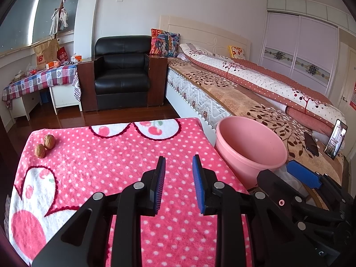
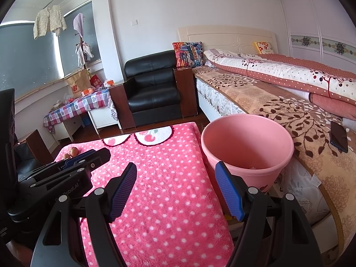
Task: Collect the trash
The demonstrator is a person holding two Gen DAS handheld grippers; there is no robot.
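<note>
Your left gripper [image 1: 179,171] hovered over the pink towel [image 1: 106,166], fingers apart, nothing between them. Your right gripper [image 2: 175,189] also stood wide, empty. Two walnuts [image 1: 45,145] lay touching at ten o'clock on the towel. The bin [image 1: 249,146] stood at two o'clock, beside the bed [image 1: 233,93].

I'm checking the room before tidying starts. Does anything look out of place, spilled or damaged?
Only two walnuts sit loose at the far left corner of the pink polka-dot blanket, touching each other. The pink bucket stands upright between blanket and bed; nothing looks spilled or broken.
</note>
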